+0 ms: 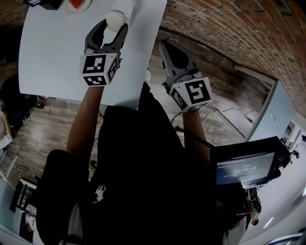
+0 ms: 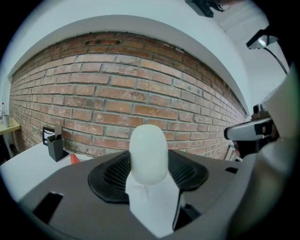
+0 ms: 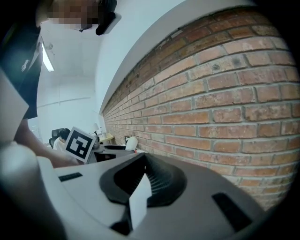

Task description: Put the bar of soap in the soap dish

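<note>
A white oval bar of soap [image 1: 116, 19] is held upright between the fingers of my left gripper [image 1: 114, 27], which is shut on it above the white table [image 1: 52, 52]. In the left gripper view the soap [image 2: 148, 151] stands up out of the jaws in front of a brick wall. At the table's far edge lies a round white dish with an orange-red inside [image 1: 78, 4], cut off by the frame; it shows as an orange tip [image 2: 74, 159] in the left gripper view. My right gripper [image 1: 165, 48] hangs off the table's right side, shut and empty.
A black box [image 1: 45, 4] sits at the table's far left, also seen as the black box [image 2: 55, 146]. A brick wall [image 1: 229, 28] runs close along the right. Wooden floor and cables lie below. The left gripper's marker cube [image 3: 78, 143] shows in the right gripper view.
</note>
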The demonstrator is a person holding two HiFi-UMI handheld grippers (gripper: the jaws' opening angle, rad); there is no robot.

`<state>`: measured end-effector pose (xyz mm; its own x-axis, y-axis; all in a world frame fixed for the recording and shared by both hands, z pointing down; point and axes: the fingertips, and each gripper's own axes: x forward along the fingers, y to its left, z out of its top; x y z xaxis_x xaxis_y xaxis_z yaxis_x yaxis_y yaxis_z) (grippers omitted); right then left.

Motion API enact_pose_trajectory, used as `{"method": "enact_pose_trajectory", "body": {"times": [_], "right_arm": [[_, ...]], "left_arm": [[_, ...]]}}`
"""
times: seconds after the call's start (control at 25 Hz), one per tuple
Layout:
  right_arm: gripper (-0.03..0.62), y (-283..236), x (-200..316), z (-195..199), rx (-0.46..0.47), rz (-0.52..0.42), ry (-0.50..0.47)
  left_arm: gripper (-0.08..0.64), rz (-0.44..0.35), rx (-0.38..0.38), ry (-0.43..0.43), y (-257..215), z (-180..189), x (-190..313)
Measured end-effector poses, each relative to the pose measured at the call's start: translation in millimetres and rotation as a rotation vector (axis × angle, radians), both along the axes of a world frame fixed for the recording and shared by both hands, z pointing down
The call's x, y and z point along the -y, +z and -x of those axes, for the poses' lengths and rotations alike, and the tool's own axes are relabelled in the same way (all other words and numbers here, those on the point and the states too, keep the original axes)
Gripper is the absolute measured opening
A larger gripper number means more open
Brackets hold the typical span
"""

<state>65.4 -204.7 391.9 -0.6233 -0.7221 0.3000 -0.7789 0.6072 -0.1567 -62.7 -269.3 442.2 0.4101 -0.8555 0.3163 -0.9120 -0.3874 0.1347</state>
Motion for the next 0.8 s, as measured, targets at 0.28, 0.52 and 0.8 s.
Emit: {"method": "enact_pose_trajectory", "body": {"times": [0.28,0.52,0.8], "right_arm": [[0.005,8.1,6.2,4.0,-0.007,0.016,-0.014],[0.005,19.4,15.1,2.7,-0.008,0.034,-0.02],[0.005,39.7,32.7,-5.3,-0.012,0.075,-0.019]], "left_arm": [[0.258,0.01,0.017,-0.011,14.5,5.7,14.7],[0.258,0.02,0.026,-0.02,26.7,5.3,31.0],[0.258,0.052,0.039,-0.025,52.7,-0.7,56.8]]}}
